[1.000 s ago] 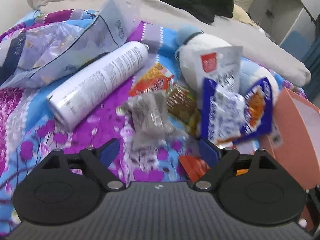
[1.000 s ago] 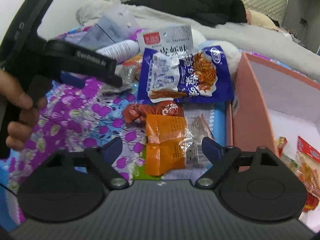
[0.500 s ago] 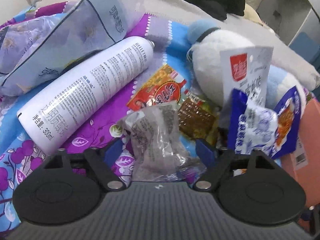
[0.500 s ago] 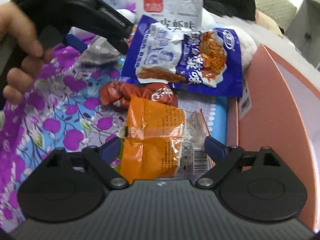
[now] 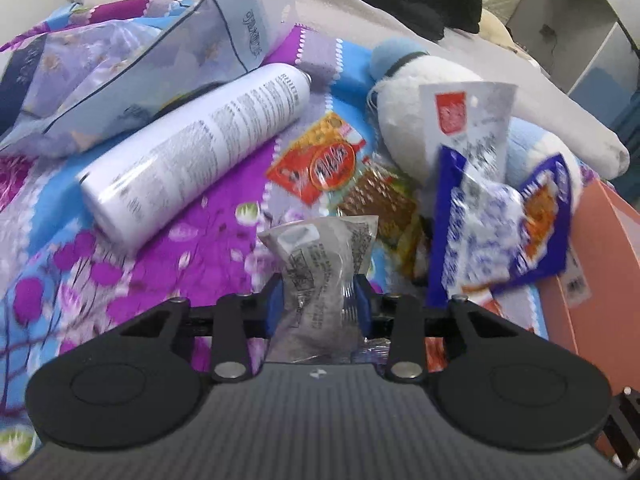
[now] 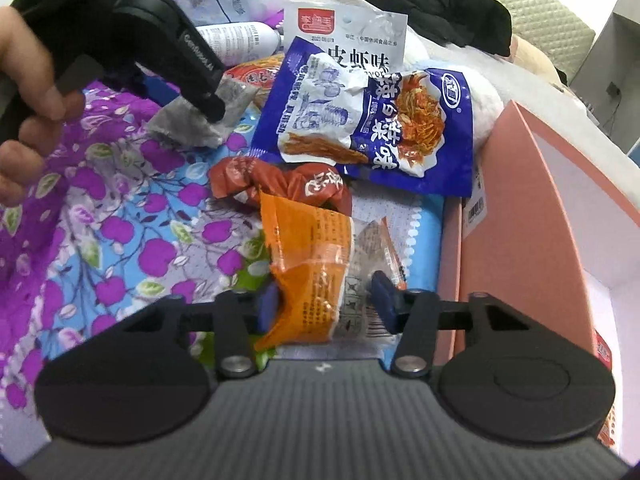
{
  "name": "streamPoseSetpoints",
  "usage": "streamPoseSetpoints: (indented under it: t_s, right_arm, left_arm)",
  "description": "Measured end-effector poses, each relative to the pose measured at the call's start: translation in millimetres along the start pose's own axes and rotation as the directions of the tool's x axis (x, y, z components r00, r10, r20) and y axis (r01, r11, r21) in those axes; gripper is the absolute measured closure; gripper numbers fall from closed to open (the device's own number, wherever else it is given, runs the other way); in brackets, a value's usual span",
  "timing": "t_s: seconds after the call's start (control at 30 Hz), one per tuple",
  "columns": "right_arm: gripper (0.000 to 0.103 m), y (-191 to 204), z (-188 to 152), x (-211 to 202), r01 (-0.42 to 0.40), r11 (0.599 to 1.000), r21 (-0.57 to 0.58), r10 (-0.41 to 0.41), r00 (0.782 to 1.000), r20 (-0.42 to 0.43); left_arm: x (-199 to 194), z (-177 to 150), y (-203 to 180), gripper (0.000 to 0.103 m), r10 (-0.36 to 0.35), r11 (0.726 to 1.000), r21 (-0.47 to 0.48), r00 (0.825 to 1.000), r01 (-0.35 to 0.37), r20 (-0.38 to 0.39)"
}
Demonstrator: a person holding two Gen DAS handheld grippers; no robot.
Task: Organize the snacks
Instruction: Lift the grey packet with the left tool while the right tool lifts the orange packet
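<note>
Two pinches on: your left tongs (image 5: 316, 300) have just closed on the crinkled silver foil snack packet (image 5: 320, 264), right tongs (image 6: 326, 306) on the orange plastic snack pouch (image 6: 316, 276), both still on the floral bedspread (image 6: 132, 240), ready for the pink cardboard box (image 6: 532, 216).

Silver packet (image 5: 320, 268) gripped, orange packet (image 6: 312, 276) gripped

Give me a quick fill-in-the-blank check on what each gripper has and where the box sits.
1. The left gripper pinches a ____ packet.
2. The right gripper is closed on an ____ packet.
3. The pink box lies to the ____ of the blue packet in the right wrist view.
4. The white bottle is ____ on the bedspread.

Missing: silver; orange; right; lying
</note>
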State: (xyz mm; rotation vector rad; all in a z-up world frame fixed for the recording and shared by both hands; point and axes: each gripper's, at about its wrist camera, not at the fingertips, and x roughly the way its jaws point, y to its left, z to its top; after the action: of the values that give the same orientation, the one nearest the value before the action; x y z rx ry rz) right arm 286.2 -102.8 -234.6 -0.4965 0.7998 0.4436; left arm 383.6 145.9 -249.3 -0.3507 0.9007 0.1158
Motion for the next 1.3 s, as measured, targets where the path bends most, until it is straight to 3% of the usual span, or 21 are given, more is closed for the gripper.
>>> streamPoseSetpoints:
  t_s: [0.57,0.97,1.03,1.07,1.1,1.2,1.3]
  right_arm:
    - [0.060,28,-45,-92,-0.071,0.997,0.005,0.071,0.996,0.045]
    - [0.061,53,-96,-120,-0.132,0.991,0.022,0.131,0.990,0.059]
    - [0.048,52,-100,-119,-0.155,0.987,0.052,0.152,0.987,0.058]
    - [0.037,50,-102,-119,-0.168,0.983,0.072,0.164,0.985,0.055]
    - [0.032,48,-103,-119,-0.172,0.980,0.095,0.168,0.984,0.052]
    - [0.028,39,-108,-124,-0.207,0.960,0.189,0.200,0.978,0.060]
    - [0.020,24,-115,-131,-0.233,0.912,0.339,0.221,0.972,0.074]
  left_arm:
    - [-127,-109,-4,0.061,-0.015,0.999,0.031,0.999,0.016,-0.039]
    - [-145,-178,-3,0.060,0.001,1.000,0.022,0.996,0.001,-0.090]
    - [-145,-180,-2,0.057,-0.005,1.000,0.011,0.995,0.006,-0.096]
    - [-146,-181,-1,0.052,-0.011,1.000,0.003,0.995,0.012,-0.095]
    - [-147,-180,0,0.048,-0.020,1.000,-0.005,0.996,0.020,-0.090]
    - [-153,-179,1,0.036,-0.034,0.999,-0.020,0.997,0.033,-0.063]
    - [-156,-179,2,0.035,-0.030,0.999,-0.028,0.998,0.028,-0.051]
